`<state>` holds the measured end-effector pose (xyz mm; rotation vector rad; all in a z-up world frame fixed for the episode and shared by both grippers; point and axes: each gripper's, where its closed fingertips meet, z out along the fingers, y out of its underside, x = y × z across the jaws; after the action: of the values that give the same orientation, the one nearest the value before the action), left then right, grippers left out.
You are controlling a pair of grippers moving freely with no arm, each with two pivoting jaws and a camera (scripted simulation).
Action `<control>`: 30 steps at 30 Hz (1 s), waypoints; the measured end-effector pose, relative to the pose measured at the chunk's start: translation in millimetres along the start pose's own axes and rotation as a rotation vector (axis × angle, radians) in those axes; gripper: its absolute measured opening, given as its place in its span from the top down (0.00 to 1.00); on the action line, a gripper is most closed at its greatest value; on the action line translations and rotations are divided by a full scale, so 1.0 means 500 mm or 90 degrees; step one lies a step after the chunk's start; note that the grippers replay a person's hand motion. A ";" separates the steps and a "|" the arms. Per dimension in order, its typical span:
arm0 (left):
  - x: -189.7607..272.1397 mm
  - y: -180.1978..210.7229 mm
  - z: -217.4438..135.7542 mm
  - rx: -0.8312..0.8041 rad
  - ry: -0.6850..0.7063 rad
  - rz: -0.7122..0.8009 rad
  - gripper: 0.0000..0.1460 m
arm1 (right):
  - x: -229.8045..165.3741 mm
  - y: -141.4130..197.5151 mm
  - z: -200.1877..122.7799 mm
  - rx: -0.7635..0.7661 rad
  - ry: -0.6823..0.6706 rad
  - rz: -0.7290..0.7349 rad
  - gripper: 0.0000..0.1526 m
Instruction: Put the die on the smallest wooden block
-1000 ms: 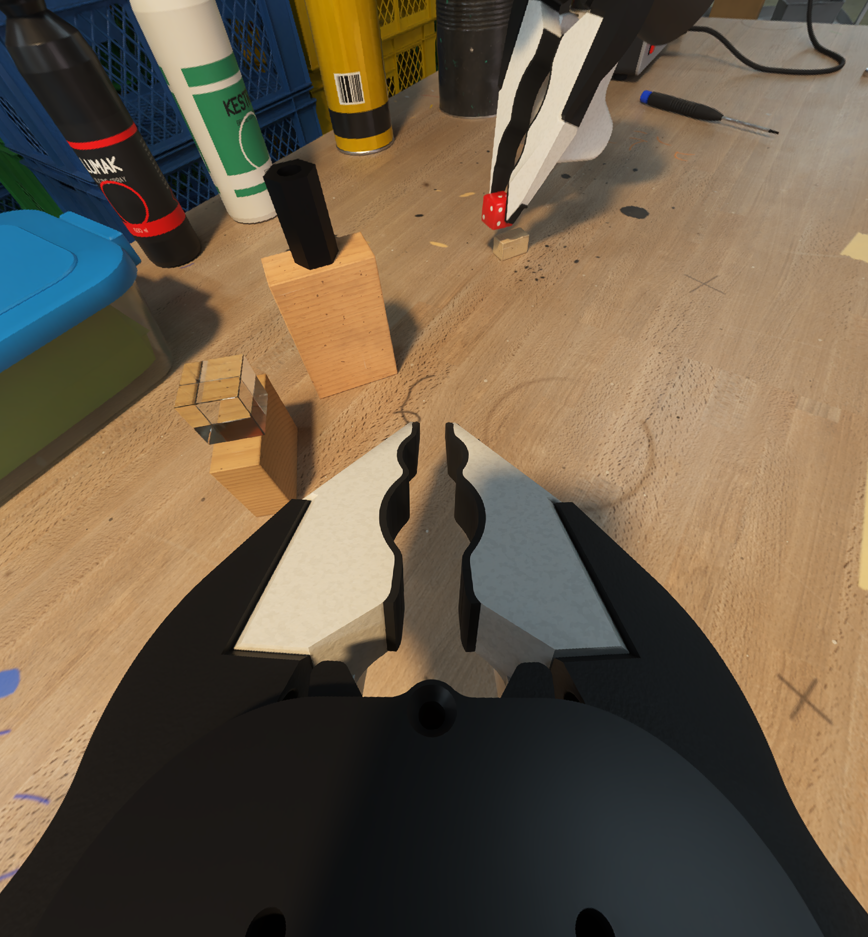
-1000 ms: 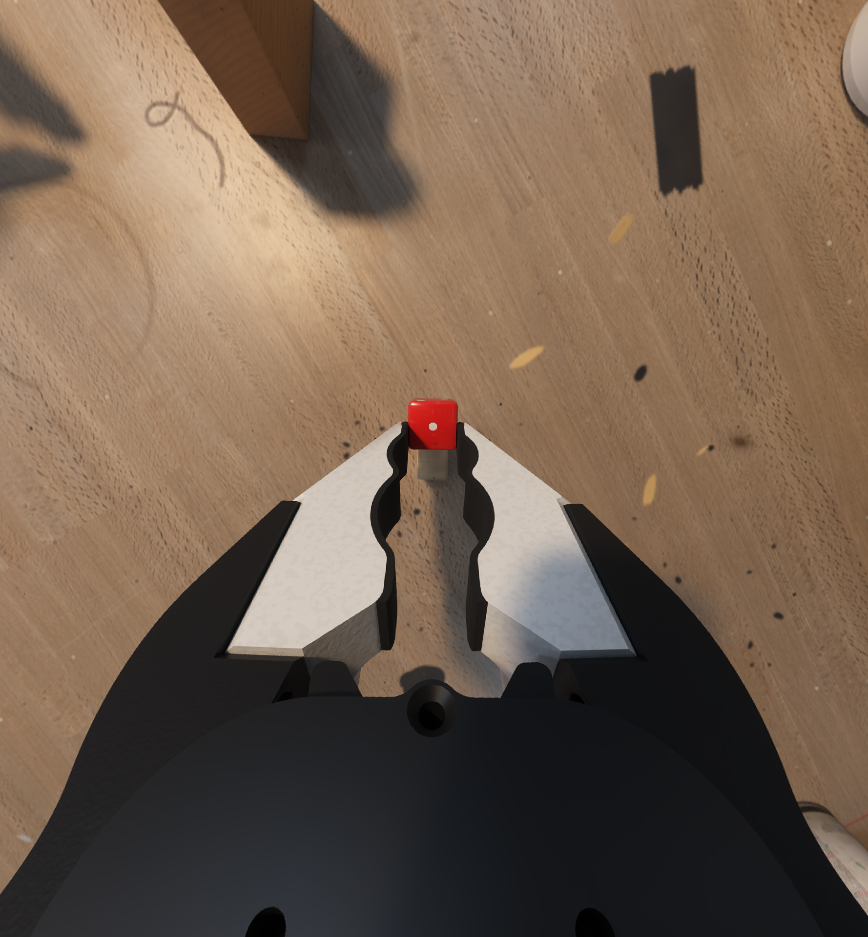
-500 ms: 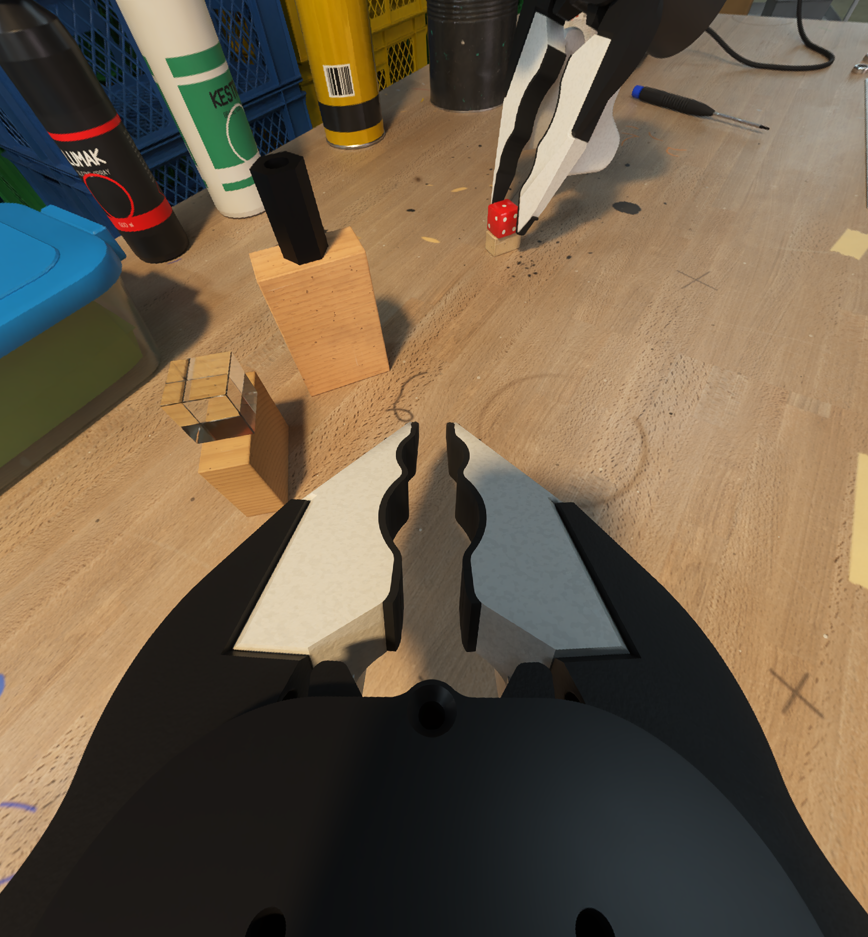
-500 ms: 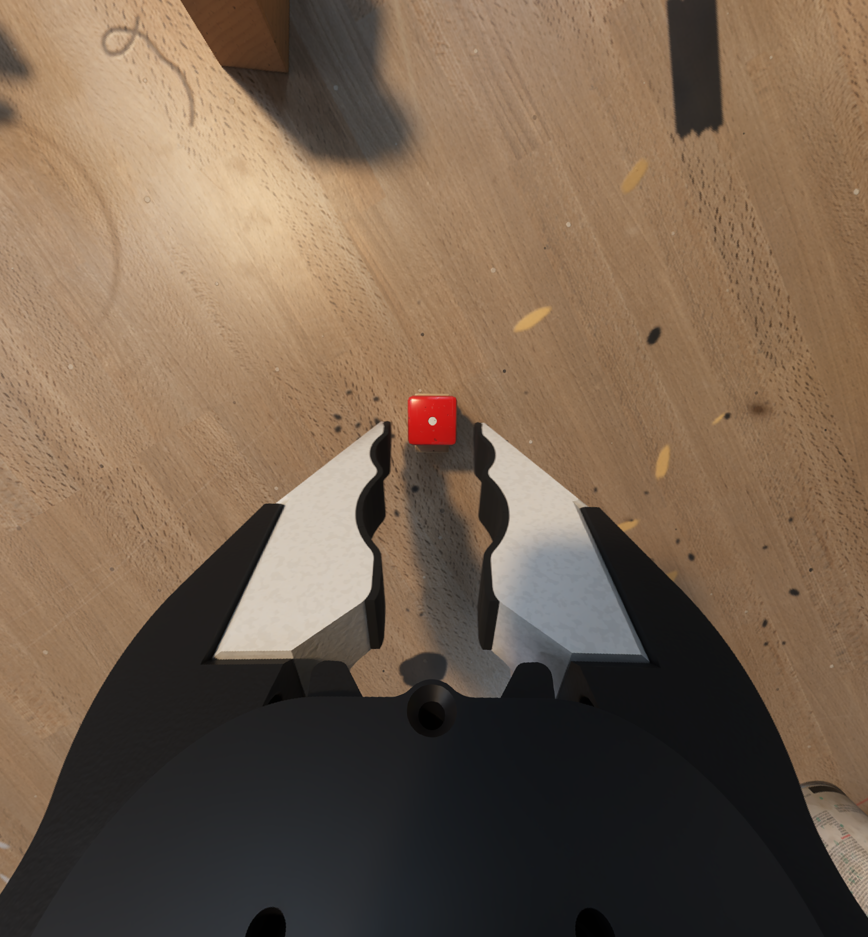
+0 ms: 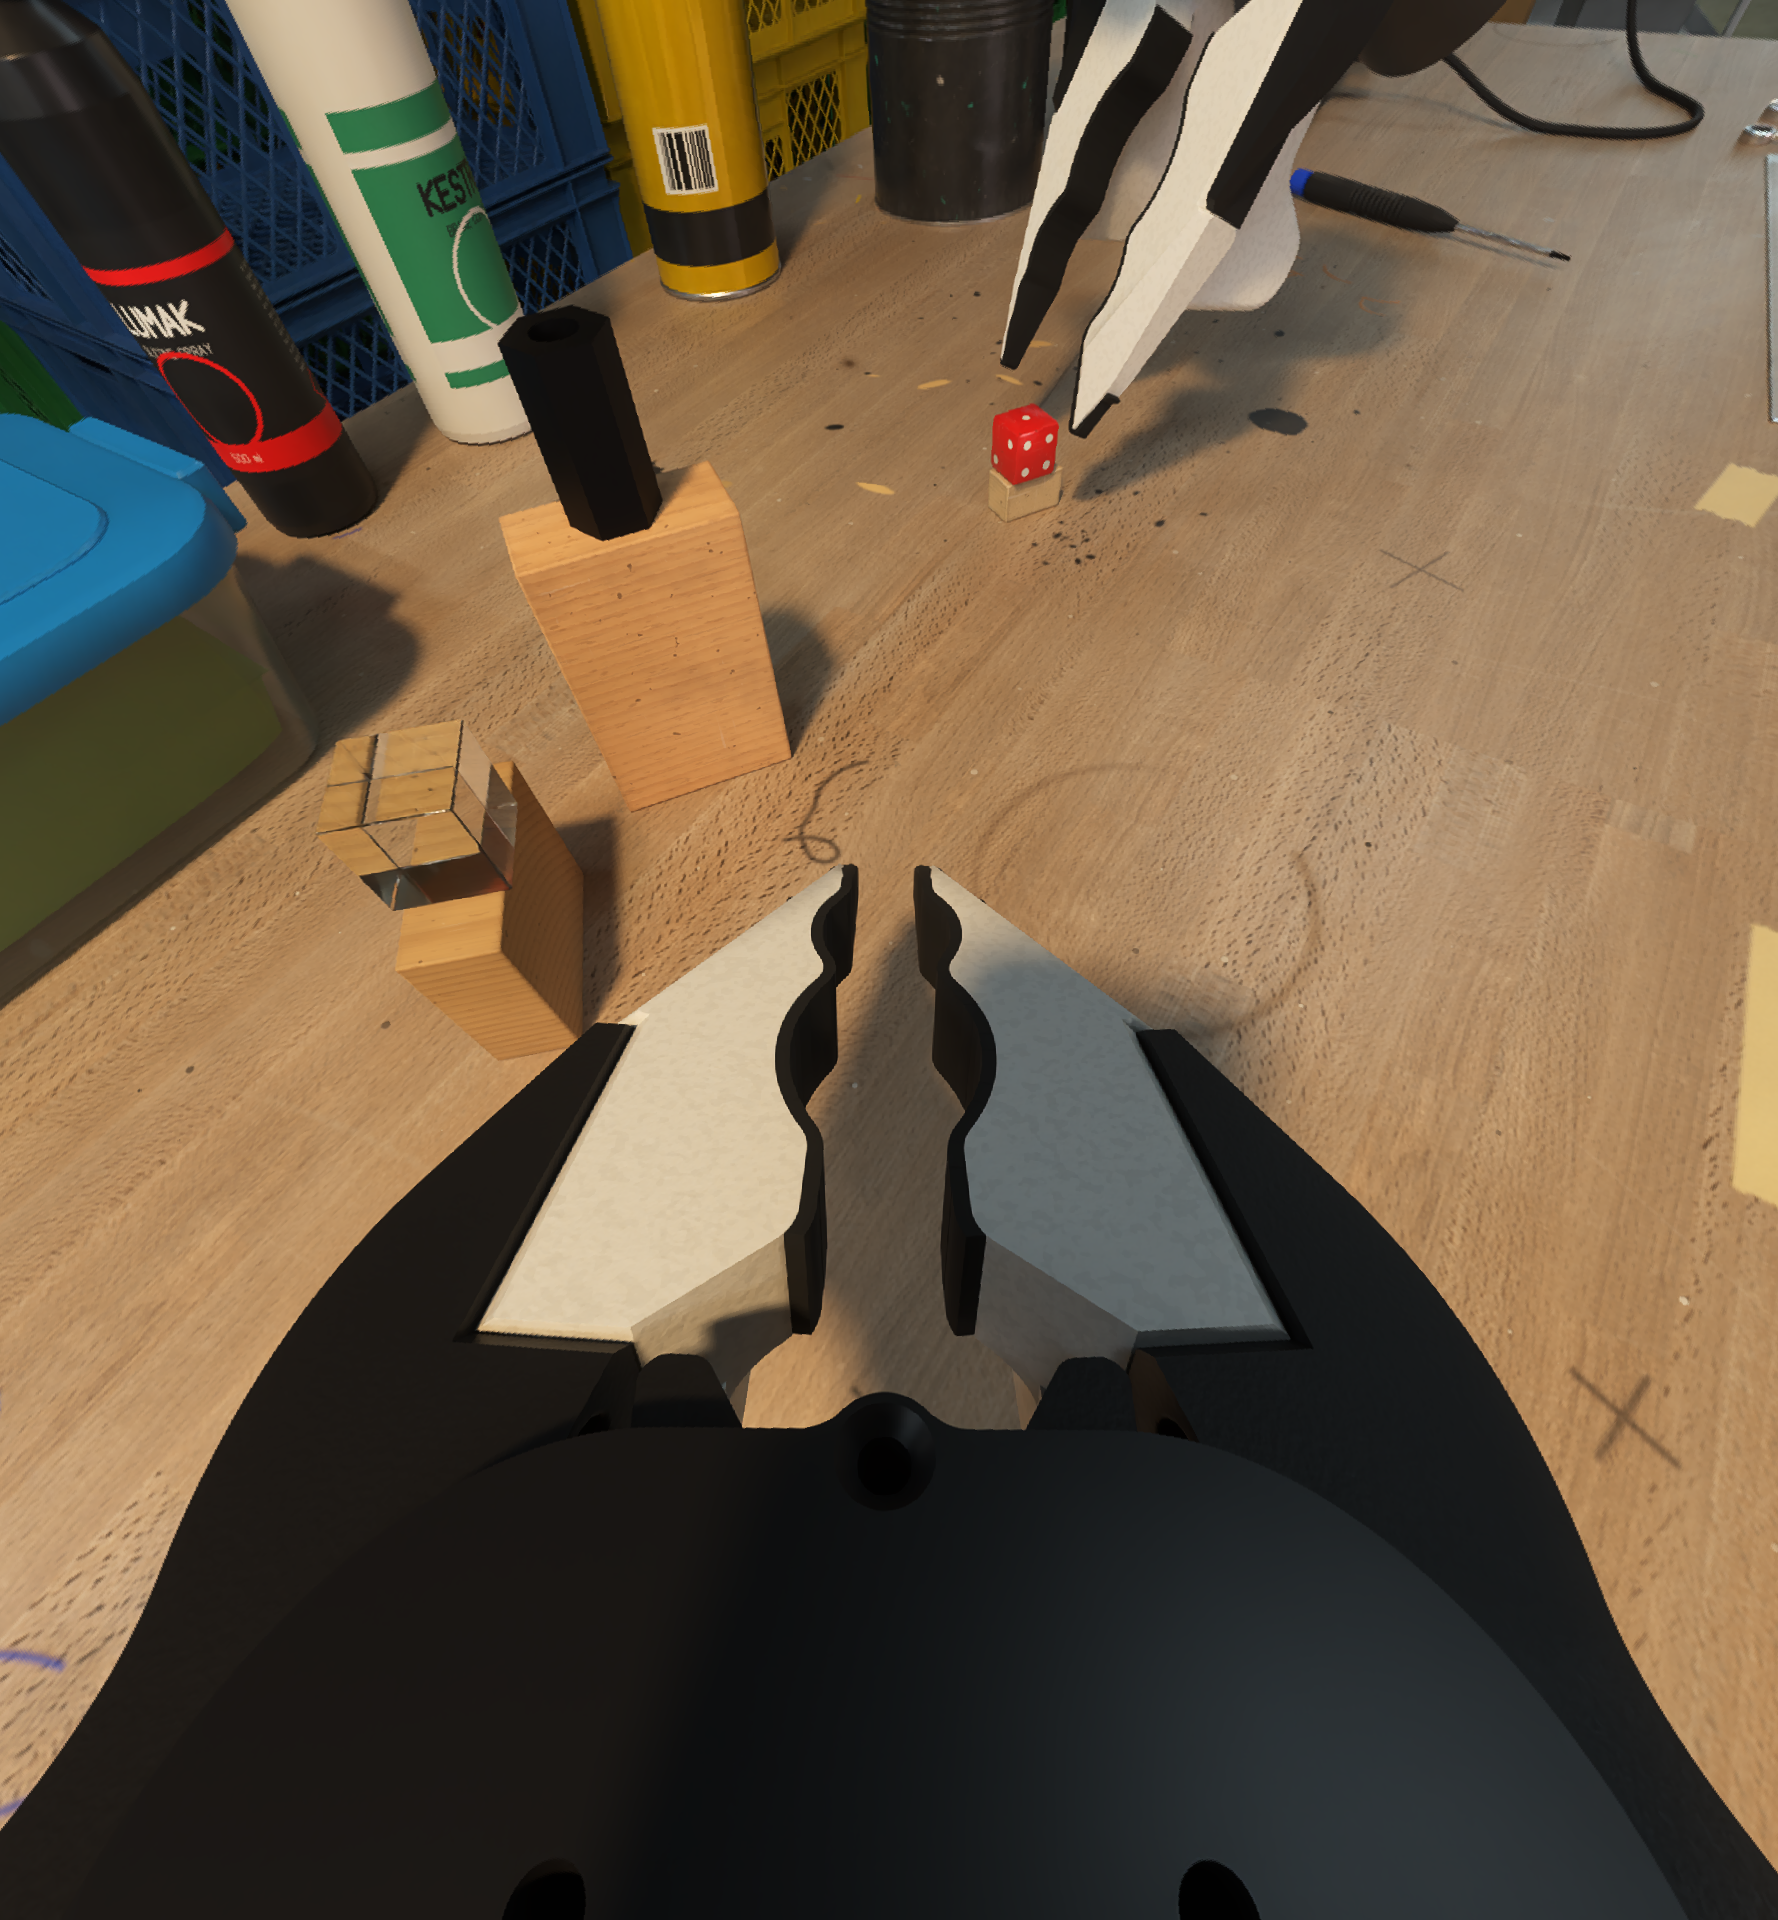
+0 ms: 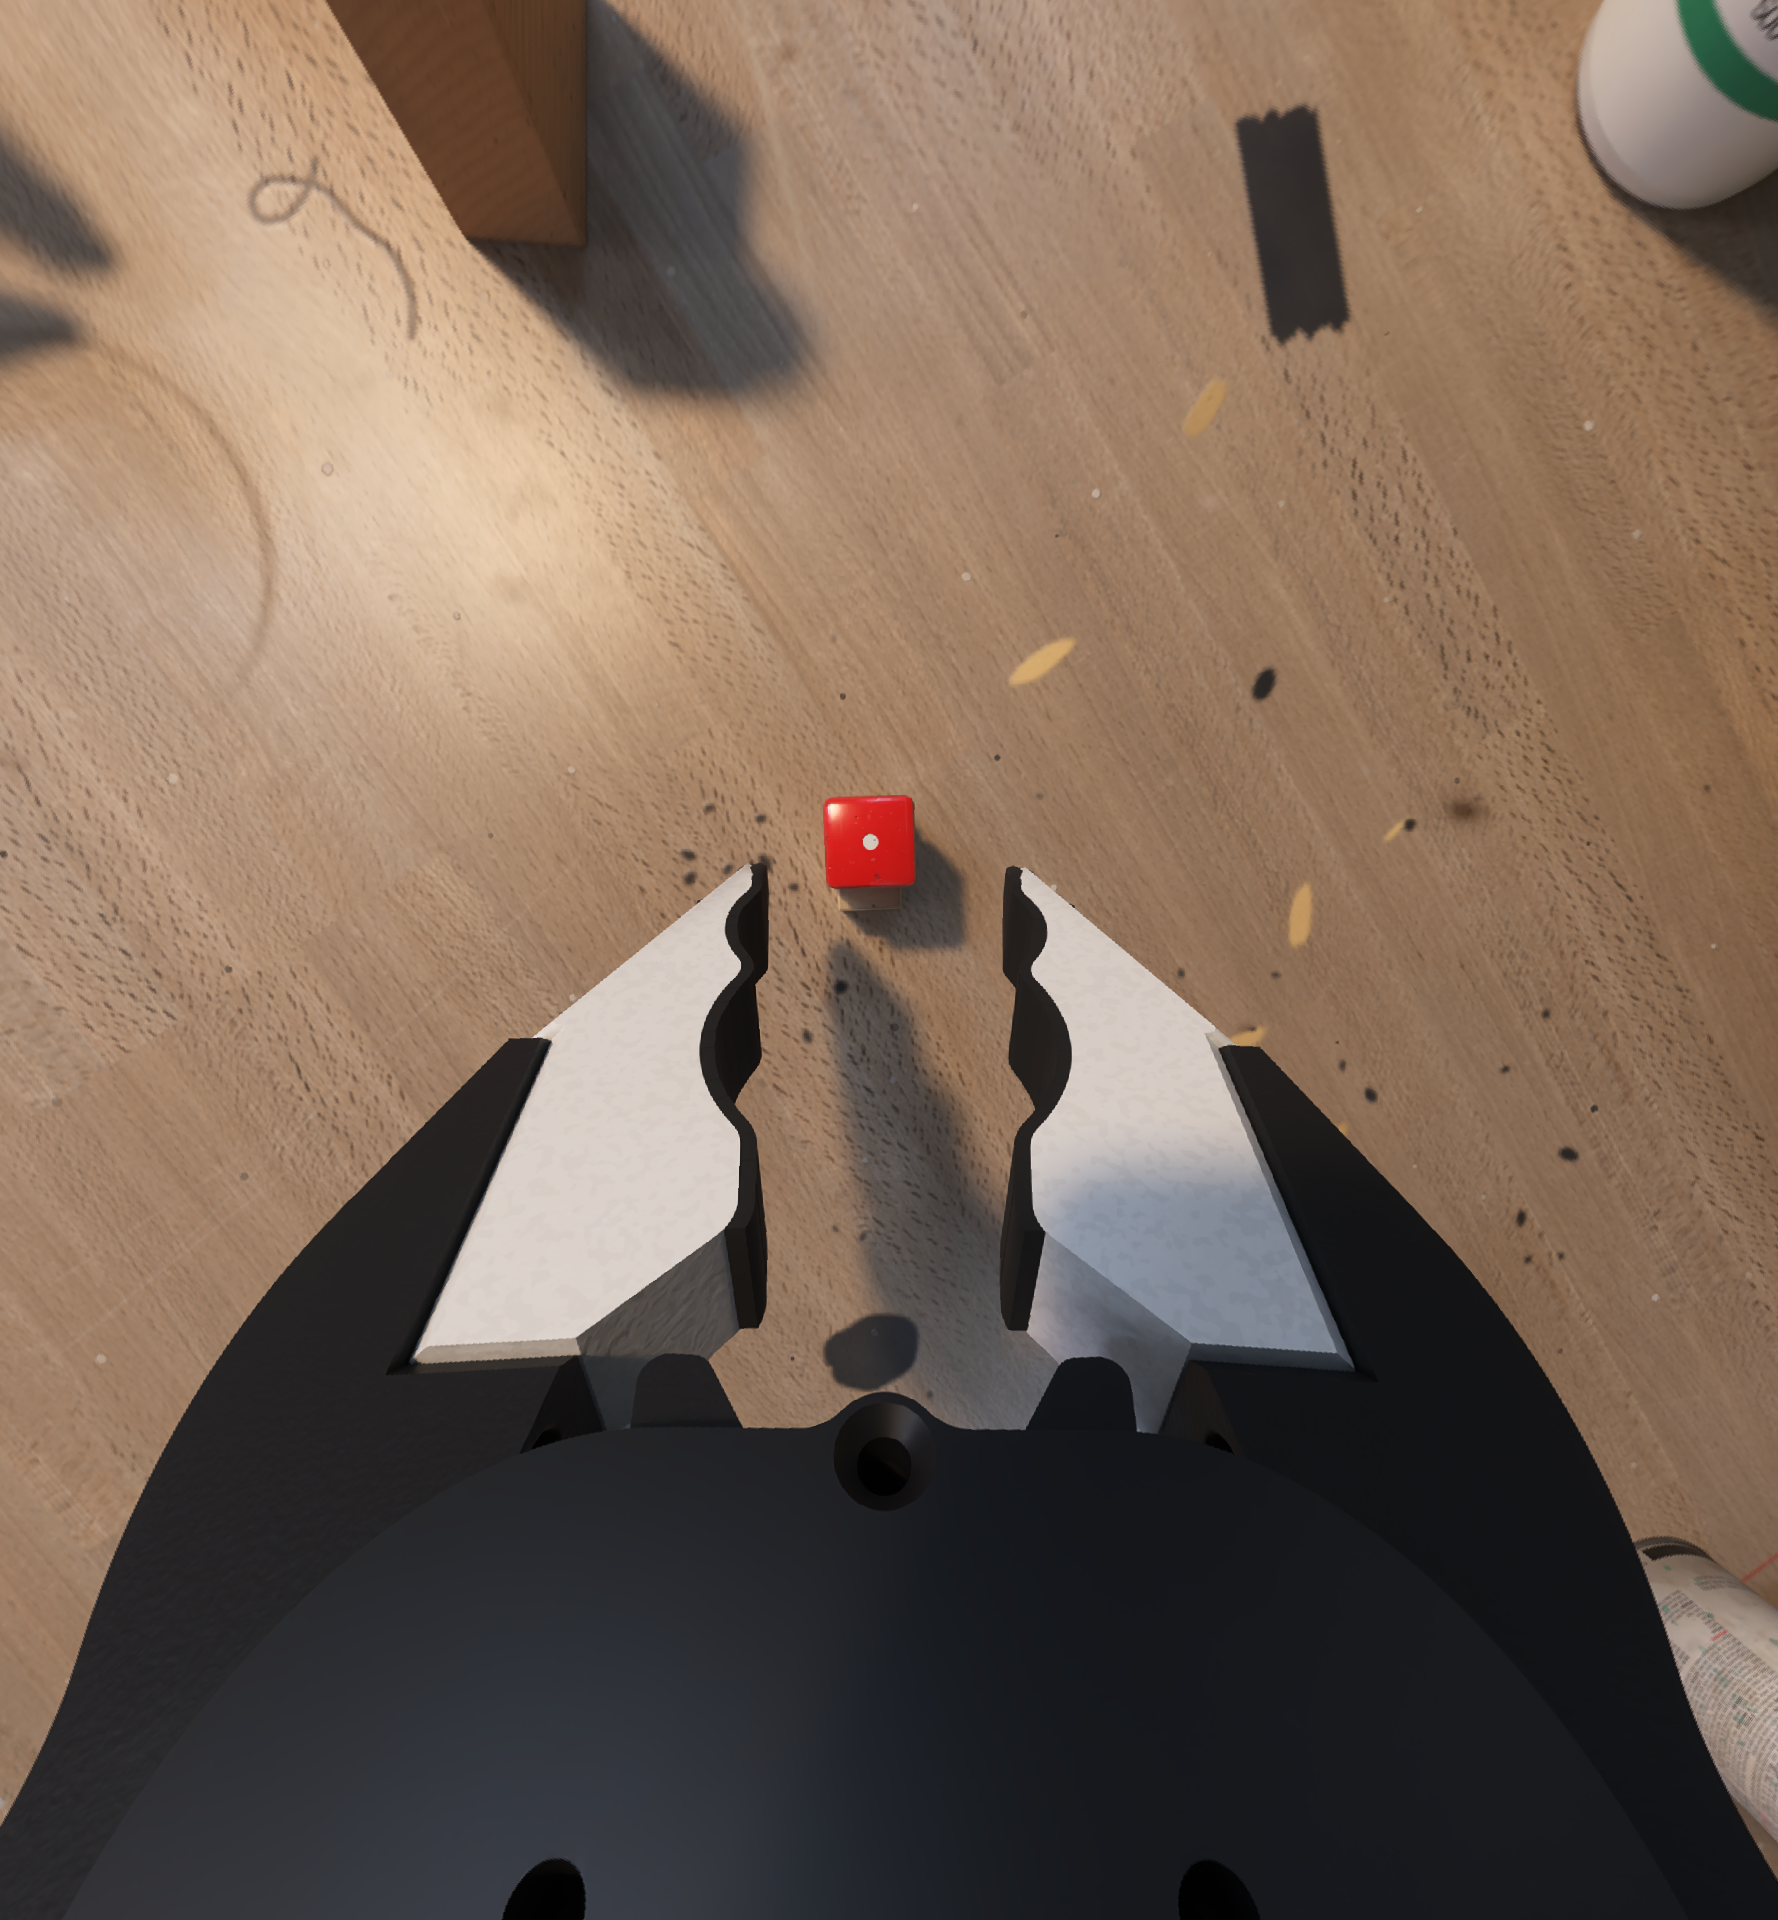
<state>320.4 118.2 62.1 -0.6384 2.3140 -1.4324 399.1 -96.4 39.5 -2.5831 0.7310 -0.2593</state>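
Red die sits squarely on top of the smallest block, a pale wooden cube standing on the wooden bench. Seen from straight above in the right wrist view, the die shows a single white dot on its top face and hides nearly all of the block beneath it.

The right gripper hangs directly above the die, pointing down, its two white fingers spread wide and touching nothing. From the left wrist view the right gripper has one fingertip just beside the die's upper right and the other behind the die, both clear of it.

The left gripper hovers low over the bench, well apart from the die and nearer the camera. Its fingers stand close together with only a narrow gap, and nothing is between them.

Left of the die, a tall wooden block stands upright with a black hexagonal rod resting on its top. Farther left of the die and nearer the camera, a smaller wooden block carries a glassy cube. Beyond the die stand a white and green can, a black can and a yellow can. A screwdriver lies to the die's right, farther back.
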 end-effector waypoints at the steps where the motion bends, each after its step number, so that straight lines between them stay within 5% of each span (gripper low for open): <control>1: 0.000 0.000 0.000 0.000 0.000 0.000 0.93 | 0.001 -0.002 -0.002 0.008 0.002 0.005 0.70; 13: 0.006 -0.002 -0.001 0.001 0.002 0.005 0.93 | -0.004 -0.039 -0.026 0.119 0.054 0.030 0.83; 30: 0.017 0.000 -0.003 0.001 0.006 0.014 0.93 | -0.051 -0.051 -0.002 0.183 0.068 0.031 0.84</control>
<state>312.7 114.7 62.5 -0.6057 2.3204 -1.4306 388.8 -63.6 50.5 -2.2907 0.7343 -0.4551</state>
